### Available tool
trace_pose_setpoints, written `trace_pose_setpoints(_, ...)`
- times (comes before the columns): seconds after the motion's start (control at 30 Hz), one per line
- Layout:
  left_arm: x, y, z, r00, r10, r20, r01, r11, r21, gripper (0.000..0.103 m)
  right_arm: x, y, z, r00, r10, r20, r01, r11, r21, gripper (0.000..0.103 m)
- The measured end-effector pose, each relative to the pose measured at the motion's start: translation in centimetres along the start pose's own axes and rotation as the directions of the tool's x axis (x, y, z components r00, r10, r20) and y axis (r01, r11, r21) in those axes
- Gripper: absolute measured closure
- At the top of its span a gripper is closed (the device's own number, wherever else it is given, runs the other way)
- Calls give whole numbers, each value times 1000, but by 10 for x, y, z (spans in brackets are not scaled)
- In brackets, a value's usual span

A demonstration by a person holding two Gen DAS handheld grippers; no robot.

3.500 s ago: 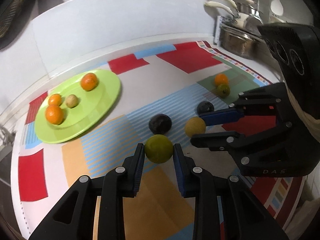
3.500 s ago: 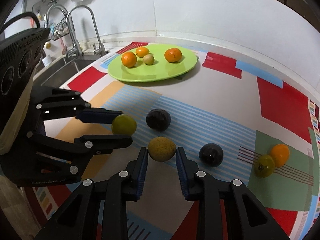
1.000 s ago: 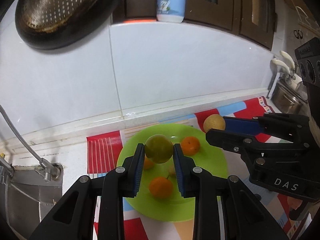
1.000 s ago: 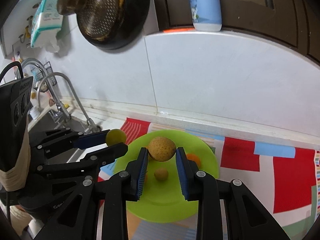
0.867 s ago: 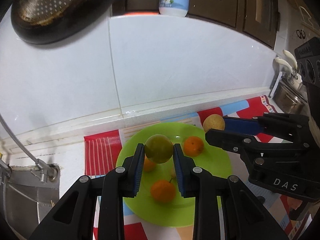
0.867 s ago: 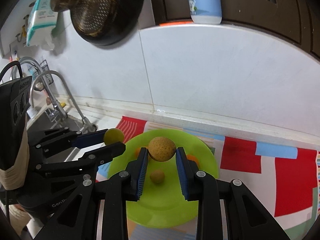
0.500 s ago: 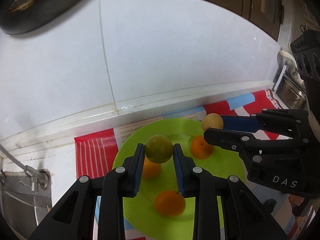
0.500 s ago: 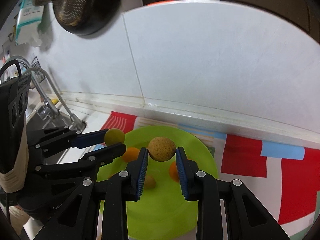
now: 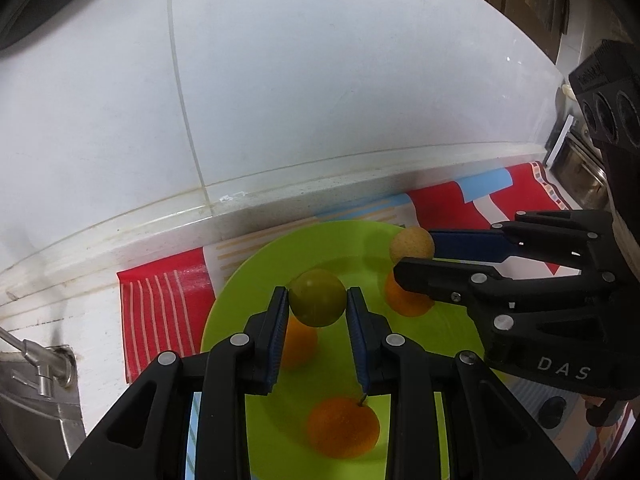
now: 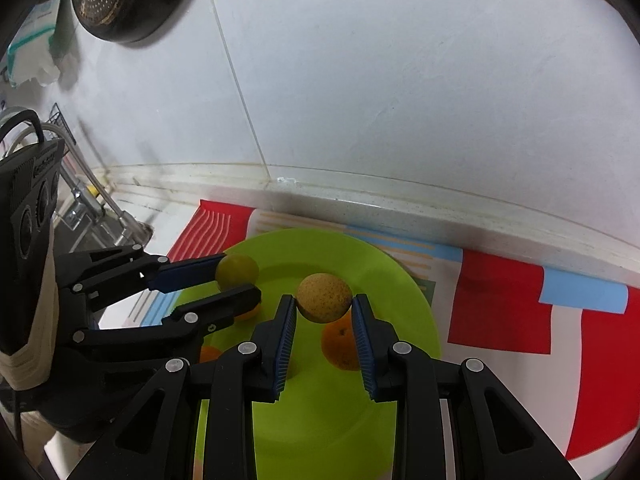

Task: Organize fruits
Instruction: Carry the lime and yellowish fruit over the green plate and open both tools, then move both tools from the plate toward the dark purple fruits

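My left gripper (image 9: 318, 303) is shut on a green round fruit (image 9: 317, 297) and holds it above the lime-green plate (image 9: 256, 280). My right gripper (image 10: 324, 307) is shut on a tan speckled fruit (image 10: 324, 298), also above the plate (image 10: 400, 280). In the left wrist view the right gripper (image 9: 414, 258) shows at right with the tan fruit (image 9: 411, 245). In the right wrist view the left gripper (image 10: 236, 278) shows at left with the green fruit (image 10: 237, 270). Oranges (image 9: 343, 432) (image 9: 404, 298) (image 10: 340, 346) lie on the plate.
The plate sits on a colourful patterned mat (image 10: 500, 312) beside the white tiled wall (image 9: 280, 100). A sink and tap (image 10: 96, 208) lie to the left. A dark pan (image 10: 128, 0) hangs on the wall. A dark fruit (image 9: 554, 422) lies on the mat at right.
Both grippers have moved forward and lower over the plate, each still holding its fruit. The plate and its oranges now look larger and closer.
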State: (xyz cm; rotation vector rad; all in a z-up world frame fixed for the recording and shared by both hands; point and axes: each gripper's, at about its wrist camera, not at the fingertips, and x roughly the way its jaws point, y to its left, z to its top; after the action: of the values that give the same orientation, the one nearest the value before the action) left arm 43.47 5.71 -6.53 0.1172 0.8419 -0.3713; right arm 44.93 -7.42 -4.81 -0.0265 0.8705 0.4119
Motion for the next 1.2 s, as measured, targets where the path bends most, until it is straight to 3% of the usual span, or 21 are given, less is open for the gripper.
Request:
trace_pose_setpoints(0.1, -4, 0, -1, 1000, 12, 8, -12, 1000, 1, 71, -3, 0, -1, 1000, 4, 2, -4, 1000, -2, 73)
trace_pose_setpoints(0.2, -11, 2, -1, 1000, 19, 15, -19, 1000, -12, 68, -7, 3, -3, 999, -33, 17, 33, 999, -23, 65)
trace_pose_setpoints(0.47, -53, -6, -4, 997, 35, 71, -32, 999, -42, 59, -42, 13, -10, 995, -64, 71, 66, 997, -36, 64)
trace_pose_setpoints(0.53, -67, -10, -7, 995, 39, 92, -34, 998, -46, 56, -56, 17, -14, 992, -76, 100, 80, 996, -40, 57)
trace_pose_setpoints(0.7, -99, -21, -12, 987, 68, 143, -60, 996, -63, 47, -87, 23, -22, 983, -95, 156, 100, 995, -29, 54)
trace_pose_setpoints(0.8, -119, -30, -18, 982, 81, 171, -71, 995, -67, 41, -109, 24, -31, 973, -123, 194, 127, 992, -9, 42)
trace_pose_setpoints(1.03, -154, -57, -36, 964, 132, 231, -119, 991, -69, 17, -155, 21, -62, 948, -184, 260, 170, 983, 74, 24)
trace_pose_setpoints(1.2, -170, -82, -50, 954, 141, 265, -132, 990, -49, 9, -178, 12, -85, 932, -231, 281, 201, 971, 132, 20)
